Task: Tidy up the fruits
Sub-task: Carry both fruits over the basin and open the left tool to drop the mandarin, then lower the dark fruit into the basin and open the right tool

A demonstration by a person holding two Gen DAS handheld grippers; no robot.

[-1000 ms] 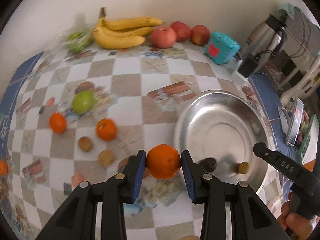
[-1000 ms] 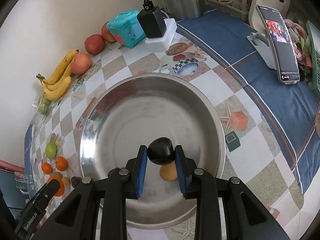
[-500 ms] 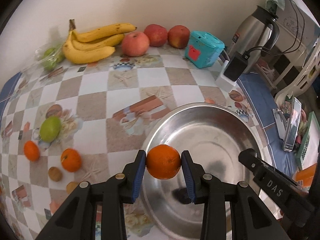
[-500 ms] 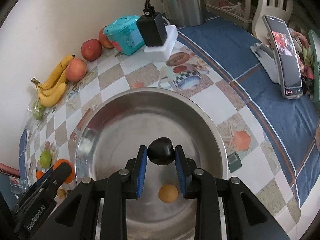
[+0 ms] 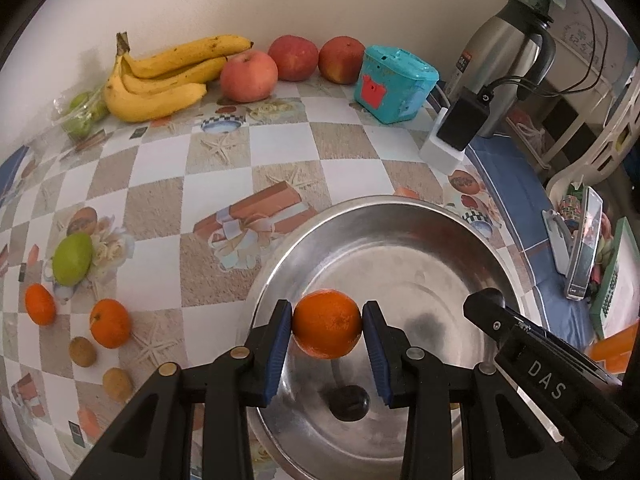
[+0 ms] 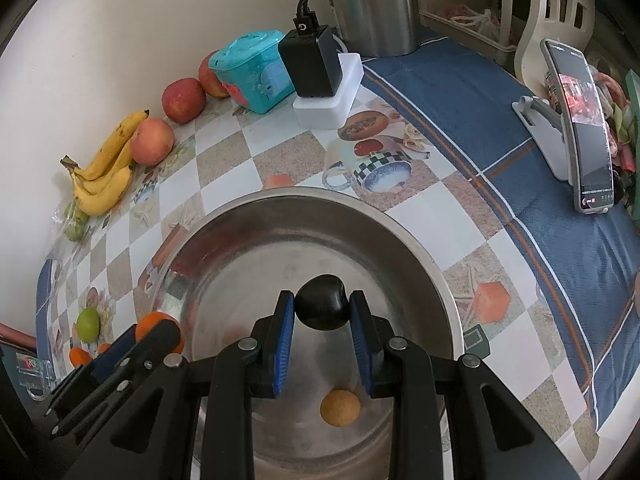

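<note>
The worktop (image 5: 256, 152), dressed in a checked printed cloth, is carrying everything, and a wide steel bowl (image 5: 404, 216) is sitting on it toward the near side. Along the wall a bunch of bananas (image 5: 160, 76) is lying beside three apples (image 5: 249, 76), with a teal box (image 5: 394, 84) next to them and a steel kettle (image 5: 504, 48) standing further right.

The left tongs (image 5: 327, 330) are gripping an orange (image 5: 327, 330) between their blue pads, holding it in the air above the near-left part of the bowl. The right tongs (image 6: 322, 308) are clamping a dark plum-like fruit (image 6: 322, 308), though its kind is hard to make out from this view; it is hanging over the middle of the bowl. In the left wrist view that same dark fruit (image 5: 349, 402) is showing low over the bowl's floor.

A small tan round fruit (image 6: 340, 407) is resting inside the bowl, below the right tongs. Out on the cloth to the left, a green fruit (image 5: 73, 259) is lying near two small oranges (image 5: 110, 323) and a couple of small brown fruits (image 5: 82, 351), all well apart from the bowl.
</note>
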